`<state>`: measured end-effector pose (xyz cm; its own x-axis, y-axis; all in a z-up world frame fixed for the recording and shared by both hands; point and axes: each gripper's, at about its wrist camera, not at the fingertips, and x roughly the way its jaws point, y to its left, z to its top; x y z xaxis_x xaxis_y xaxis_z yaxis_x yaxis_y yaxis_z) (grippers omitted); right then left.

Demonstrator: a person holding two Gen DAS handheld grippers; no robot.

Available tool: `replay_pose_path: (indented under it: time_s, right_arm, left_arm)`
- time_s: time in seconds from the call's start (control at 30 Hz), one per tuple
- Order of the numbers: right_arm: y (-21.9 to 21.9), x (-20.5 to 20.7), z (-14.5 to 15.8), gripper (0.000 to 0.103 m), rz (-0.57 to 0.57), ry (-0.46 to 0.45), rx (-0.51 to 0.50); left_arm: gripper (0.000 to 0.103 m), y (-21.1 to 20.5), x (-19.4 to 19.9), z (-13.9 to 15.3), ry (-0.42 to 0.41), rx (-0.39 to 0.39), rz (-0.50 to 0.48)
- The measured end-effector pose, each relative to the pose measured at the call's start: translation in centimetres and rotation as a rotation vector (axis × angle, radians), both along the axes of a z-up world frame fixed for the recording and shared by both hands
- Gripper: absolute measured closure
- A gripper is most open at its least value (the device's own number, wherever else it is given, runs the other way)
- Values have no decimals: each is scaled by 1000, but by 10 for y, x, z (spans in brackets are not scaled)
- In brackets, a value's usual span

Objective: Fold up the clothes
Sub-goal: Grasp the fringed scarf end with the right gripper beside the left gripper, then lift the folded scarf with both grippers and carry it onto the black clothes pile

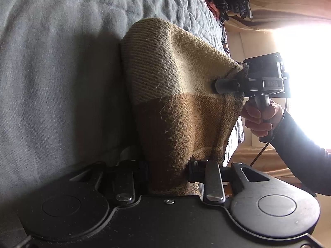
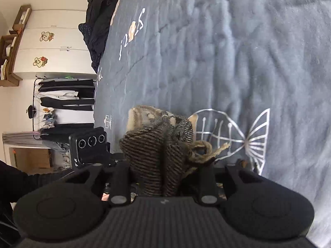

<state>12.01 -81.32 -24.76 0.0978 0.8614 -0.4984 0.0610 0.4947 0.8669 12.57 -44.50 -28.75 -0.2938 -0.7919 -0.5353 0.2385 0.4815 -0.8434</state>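
Knitted wool, tan and brown blocks, made up the garment point(image 1: 182, 103), a sweater by the look of it (cannot tell for sure), and it hung stretched between two grips above the grey bed cover point(image 1: 51, 72). Left hand-held gripper point(image 1: 167, 171) was closed down on one brown edge, fabric bunched between the jaws. Right hand-held gripper point(image 2: 165, 171) was clamped on a dark striped fold at the other edge, with a frayed yarn end point(image 2: 209, 150) sticking out beside it. Its jaws were narrow around the cloth, not gaping. A hand point(image 1: 260, 117) gripped that tool's handle. The knit's far rounded end touched or nearly touched the cover; I could not tell which.

Judging by this, the step was carrying a held edge over to make a fold. Doing it well probably meant keeping both grips level with even tension so the knit would not sag or twist, then laying the edge flat on the bed before letting go. Loose weave could snag on a jaw, so a slow release looked wise.
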Motion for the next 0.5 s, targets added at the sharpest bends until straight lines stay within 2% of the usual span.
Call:
replay_pose_path:
  time_s: [0.23,0.4,0.5]
  right_arm:
    - [2,-5,47,77,-24,-48,25]
    - [-10,-2,100,77,-59,-85,33]
    - [-28,3,138,77,-90,-115,11]
  left_arm:
    - [75,5,-2,37,-20,-43,10]
    - [75,-8,6,91,-62,-100,6]
    - [75,-30,19,127,-111,-143,-12]
